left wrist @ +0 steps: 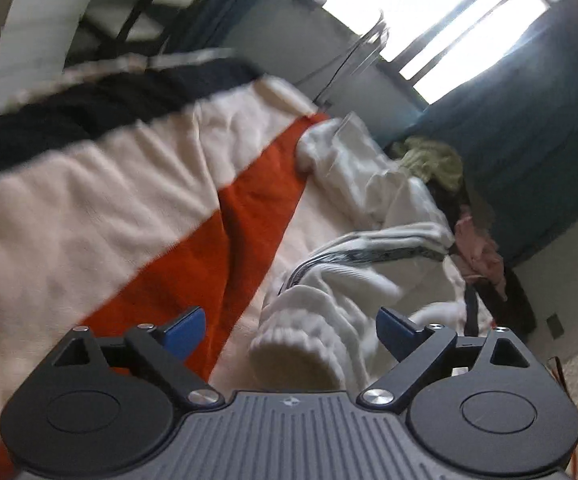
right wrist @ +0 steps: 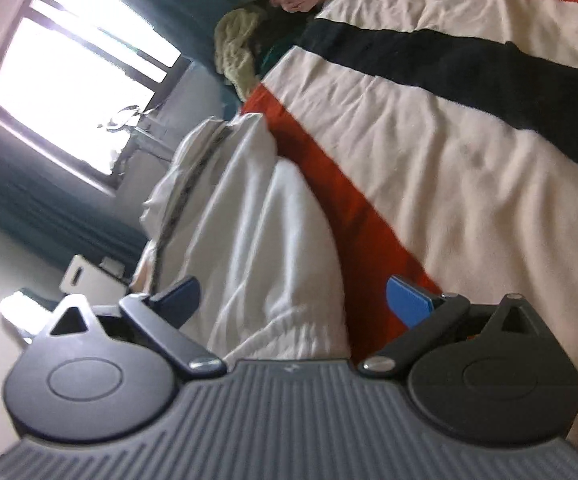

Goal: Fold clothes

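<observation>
Here, through my left wrist camera, the left gripper [left wrist: 291, 330] has its jaws spread wide with nothing pinched. A ribbed cuff of the white garment [left wrist: 353, 264] sits between the blue pads without either one pressing on it. The garment lies crumpled on the bed, on a striped blanket [left wrist: 101, 216] of cream, orange and black bands. It looks like thick, soft sweat fabric, light and floppy, so I judge it will sag and bunch as soon as I lift it. A dark striped trim runs along one side of it. The firmer places to take hold are the ribbed cuff and the seamed edges, where the cloth is doubled and less likely to slip. Beyond it, near the blue curtain [left wrist: 537, 128], a heap of other clothes [left wrist: 433, 160] waits, yellow-green and pink among them.

Through my right wrist camera, the right gripper [right wrist: 293, 302] also stands wide and holds nothing. A gathered, elastic-looking edge of the same white garment [right wrist: 257, 232] lies between its pads, untouched by either. The fabric here falls in long, smooth folds, plain white, with the dark trim along its far side. That gathered edge is my best hold on this side.
</observation>
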`<state>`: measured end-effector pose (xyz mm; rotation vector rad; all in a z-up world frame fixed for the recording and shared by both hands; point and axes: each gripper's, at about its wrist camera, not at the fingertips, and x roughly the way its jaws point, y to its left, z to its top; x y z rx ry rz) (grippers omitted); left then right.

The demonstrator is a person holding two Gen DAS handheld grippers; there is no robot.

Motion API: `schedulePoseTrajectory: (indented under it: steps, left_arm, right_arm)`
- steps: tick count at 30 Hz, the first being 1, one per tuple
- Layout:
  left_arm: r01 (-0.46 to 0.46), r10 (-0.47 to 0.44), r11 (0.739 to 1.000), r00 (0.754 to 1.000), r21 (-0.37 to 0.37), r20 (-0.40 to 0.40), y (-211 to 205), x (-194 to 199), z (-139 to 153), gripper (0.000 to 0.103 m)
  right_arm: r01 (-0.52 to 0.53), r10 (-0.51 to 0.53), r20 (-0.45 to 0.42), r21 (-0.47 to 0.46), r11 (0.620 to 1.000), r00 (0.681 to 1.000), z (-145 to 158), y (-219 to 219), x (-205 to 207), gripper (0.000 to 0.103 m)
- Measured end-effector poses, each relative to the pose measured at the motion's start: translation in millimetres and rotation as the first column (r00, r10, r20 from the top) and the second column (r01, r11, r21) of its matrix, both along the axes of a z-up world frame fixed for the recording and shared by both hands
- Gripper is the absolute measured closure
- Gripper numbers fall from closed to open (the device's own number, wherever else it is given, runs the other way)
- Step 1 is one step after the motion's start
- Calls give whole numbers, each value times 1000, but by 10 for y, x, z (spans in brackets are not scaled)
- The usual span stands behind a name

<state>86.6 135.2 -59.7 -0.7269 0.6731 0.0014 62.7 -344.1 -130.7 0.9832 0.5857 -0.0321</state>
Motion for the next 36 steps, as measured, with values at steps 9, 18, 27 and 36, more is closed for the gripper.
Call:
schedulePoseTrajectory:
  steps: [9, 18, 27, 36]
  left_arm:
    - [-11, 5, 998, 995, -62, -104, -44, 476, -377, 64]
    - [-17, 17, 1000, 1000, -24, -16, 501, 696, 304, 88]
    - [-211, 192, 941, 977, 265, 94, 1829, 1360, 1270, 89]
    - [-275, 312, 860, 950, 429, -18, 2681, 2251, 804, 89]
  right_arm:
    - [-136, 136, -10, -27, 990, 991, -342, 210, 428, 31]
    - [-261, 259, 89, 9, 965, 962, 62, 747, 149, 78]
    - [-519, 489, 241, 80, 851, 838, 263, 2729, 440, 80]
    - [-651, 632, 162, 112, 751, 758, 17, 3923, 1242, 79]
